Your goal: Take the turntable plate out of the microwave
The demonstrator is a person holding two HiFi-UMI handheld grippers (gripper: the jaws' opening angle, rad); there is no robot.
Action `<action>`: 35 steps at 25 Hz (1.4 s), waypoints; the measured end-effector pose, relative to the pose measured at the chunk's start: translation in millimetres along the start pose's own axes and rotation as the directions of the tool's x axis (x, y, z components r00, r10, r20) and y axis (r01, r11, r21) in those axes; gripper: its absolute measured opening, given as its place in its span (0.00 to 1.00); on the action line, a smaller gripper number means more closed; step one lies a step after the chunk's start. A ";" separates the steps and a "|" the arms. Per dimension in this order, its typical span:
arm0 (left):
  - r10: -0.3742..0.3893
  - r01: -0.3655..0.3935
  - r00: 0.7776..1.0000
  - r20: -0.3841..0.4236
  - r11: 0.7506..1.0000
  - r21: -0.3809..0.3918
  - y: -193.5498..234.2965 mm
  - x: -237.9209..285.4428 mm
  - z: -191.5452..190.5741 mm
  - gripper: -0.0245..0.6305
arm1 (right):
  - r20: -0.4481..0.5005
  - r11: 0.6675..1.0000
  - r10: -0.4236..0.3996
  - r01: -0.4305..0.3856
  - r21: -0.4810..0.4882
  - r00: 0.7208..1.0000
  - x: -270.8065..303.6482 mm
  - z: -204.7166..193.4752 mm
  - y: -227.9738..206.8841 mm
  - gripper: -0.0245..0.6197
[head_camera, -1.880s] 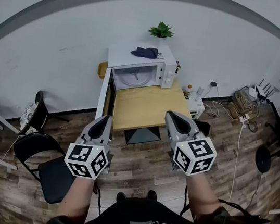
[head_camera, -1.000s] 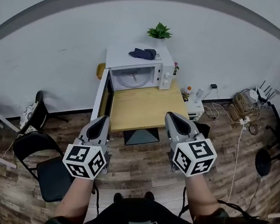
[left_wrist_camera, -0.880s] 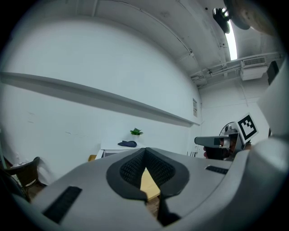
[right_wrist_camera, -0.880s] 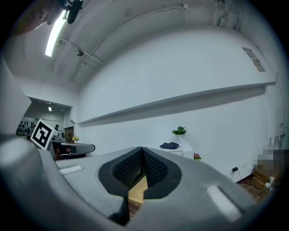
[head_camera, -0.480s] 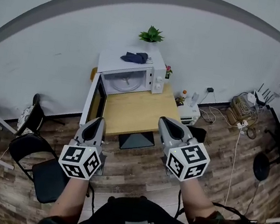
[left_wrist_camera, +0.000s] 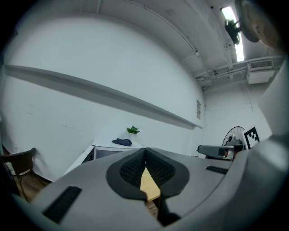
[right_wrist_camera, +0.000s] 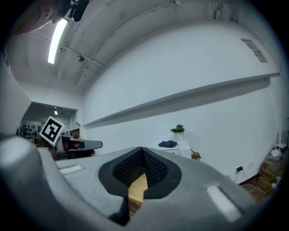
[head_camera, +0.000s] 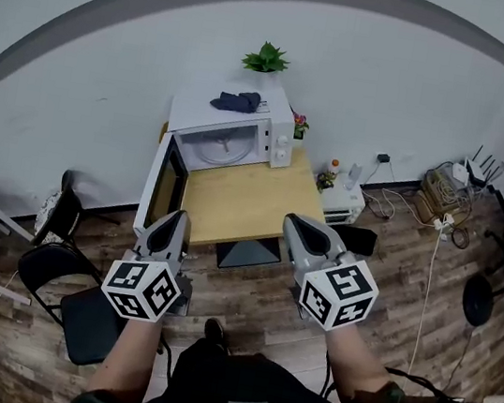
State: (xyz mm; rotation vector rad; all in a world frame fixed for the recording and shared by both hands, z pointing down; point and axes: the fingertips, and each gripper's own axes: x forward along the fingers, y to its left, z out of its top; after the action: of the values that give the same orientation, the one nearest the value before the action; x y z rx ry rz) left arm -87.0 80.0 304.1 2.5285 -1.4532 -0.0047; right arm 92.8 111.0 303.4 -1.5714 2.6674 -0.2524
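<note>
Microwave [head_camera: 237, 118] door [head_camera: 152, 191] found open. Turntable plate [head_camera: 222, 150] seen inside, not yet removed. Left gripper [head_camera: 173, 219] and right gripper [head_camera: 295, 223] noted closed, empty, well apart from microwave.

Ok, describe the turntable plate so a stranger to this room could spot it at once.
Find the wooden table against the white wall; at its far end sits a white microwave with its door swung open to the left. Inside the cavity lies the turntable plate, a pale round disc, unlike the dark cloth and the potted plant on top.

White wall [head_camera: 421, 90], wood floor [head_camera: 256, 296] (black chair [head_camera: 87, 317])
</note>
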 end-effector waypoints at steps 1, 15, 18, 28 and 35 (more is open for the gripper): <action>-0.004 0.004 1.000 -0.003 1.000 0.001 2.3 5.3 -0.9 0.04 | -0.001 1.000 -0.001 0.001 -0.001 1.000 4.3 -0.7 -1.8 0.05; -0.045 0.042 0.998 0.053 0.998 0.049 74.9 89.6 30.2 0.04 | -0.007 0.999 -0.033 0.032 -0.022 0.999 129.8 17.6 -19.0 0.05; -0.050 0.048 0.998 0.040 0.998 0.036 93.2 110.8 33.0 0.04 | -0.021 0.999 -0.041 0.041 -0.025 0.999 158.6 18.5 -24.9 0.05; -0.082 0.082 0.996 0.017 0.996 0.021 141.7 157.2 45.0 0.04 | -0.047 0.996 -0.080 0.079 -0.033 0.996 231.5 24.5 -29.8 0.05; -0.069 0.069 0.997 -0.017 0.998 0.006 160.2 177.9 38.9 0.04 | -0.074 0.996 -0.084 0.082 -0.032 0.994 261.9 22.0 -41.1 0.05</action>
State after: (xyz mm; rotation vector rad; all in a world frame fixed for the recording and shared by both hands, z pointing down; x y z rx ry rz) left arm -137.4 -156.9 316.7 2.5764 -1.3617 0.0108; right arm 3.2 -139.5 301.8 -1.7171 2.6758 -0.2830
